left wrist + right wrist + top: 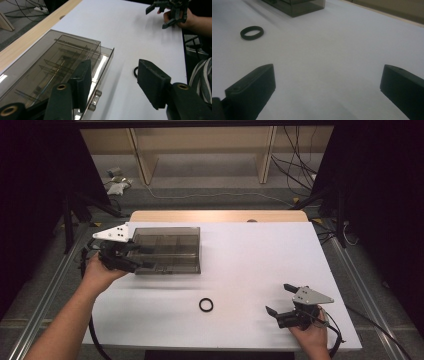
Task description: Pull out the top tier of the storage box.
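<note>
A smoked clear plastic box (167, 249) with inner dividers lies on the white table, left of centre. My left gripper (136, 257) is at its near left corner. In the left gripper view one jaw stands against the box's (50, 65) front edge by a small latch, and the other is out over bare table; the left gripper (113, 82) is open and grips nothing. A small black ring (206, 305) lies flat near the front middle of the table. My right gripper (278, 298) rests low at the front right, open wide, with the ring (252, 32) ahead to its left.
The white table (260, 260) has a wooden strip (215, 216) along its far edge. Beyond it are wooden shelf legs and loose cables on the floor. Dark stands flank both sides. The other hand's gripper (155, 18) shows far off in the left gripper view.
</note>
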### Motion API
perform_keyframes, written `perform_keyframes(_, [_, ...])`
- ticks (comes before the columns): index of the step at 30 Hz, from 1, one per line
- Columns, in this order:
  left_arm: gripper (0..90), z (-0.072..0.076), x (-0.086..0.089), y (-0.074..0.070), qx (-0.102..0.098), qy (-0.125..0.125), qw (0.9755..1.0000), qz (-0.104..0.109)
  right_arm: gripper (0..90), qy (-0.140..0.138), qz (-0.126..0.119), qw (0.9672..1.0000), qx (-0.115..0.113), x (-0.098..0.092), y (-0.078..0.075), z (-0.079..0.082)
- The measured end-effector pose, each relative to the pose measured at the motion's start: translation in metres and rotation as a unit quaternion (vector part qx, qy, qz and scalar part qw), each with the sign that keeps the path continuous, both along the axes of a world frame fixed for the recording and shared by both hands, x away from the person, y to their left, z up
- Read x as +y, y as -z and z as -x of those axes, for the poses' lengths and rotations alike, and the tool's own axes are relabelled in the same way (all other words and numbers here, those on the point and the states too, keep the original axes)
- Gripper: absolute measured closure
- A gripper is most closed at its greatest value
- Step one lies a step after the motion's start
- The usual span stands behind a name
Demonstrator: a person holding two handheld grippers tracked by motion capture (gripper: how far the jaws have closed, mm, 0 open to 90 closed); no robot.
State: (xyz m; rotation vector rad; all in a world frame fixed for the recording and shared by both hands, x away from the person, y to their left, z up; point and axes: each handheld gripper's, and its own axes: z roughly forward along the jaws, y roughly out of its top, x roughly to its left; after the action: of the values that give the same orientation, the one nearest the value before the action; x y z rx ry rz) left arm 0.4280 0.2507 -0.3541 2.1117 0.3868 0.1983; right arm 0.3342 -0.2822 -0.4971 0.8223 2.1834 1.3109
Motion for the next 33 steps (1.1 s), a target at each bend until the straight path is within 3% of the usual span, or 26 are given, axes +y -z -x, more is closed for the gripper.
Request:
perform_keyframes(11, [46.6,-0.015,-0.004,-0.003,-0.008,-0.004,0.9986,-0.052,1.2,0.001,-0.001,1.0,0.001,0.0,0.0,0.0])
perform_keyframes(16, [48.9,-0.018,-0.006,-0.002,-0.007,0.003,0.9979,-0.064,1.2,0.0,0.0,1.0,0.0,0.0,0.0,0.0])
perform_keyframes(17, [49.1,-0.02,-0.009,-0.001,-0.012,0.003,0.997,-0.076,1.2,0.0,0.0,1.0,0.0,0.0,0.0,0.0])
perform_keyframes(18, [49.7,-0.02,-0.009,-0.001,-0.012,0.003,0.997,-0.076,1.2,0.0,-0.001,1.0,0.0,0.0,0.0,0.0])
perform_keyframes(24, [51.8,-0.024,-0.019,0.004,-0.02,0.037,0.9926,-0.114,1.2,0.0,-0.001,1.0,0.0,0.0,0.0,0.0])
perform_keyframes(30, [53.8,-0.026,-0.023,0.005,-0.021,0.054,0.9901,-0.128,1.2,0.0,-0.001,1.0,0.0,0.0,0.0,0.001])
perform_keyframes(33, [53.5,-0.025,-0.028,0.005,-0.03,0.06,0.9876,-0.142,1.2,0.0,-0.001,1.0,-0.001,0.0,0.0,0.001])
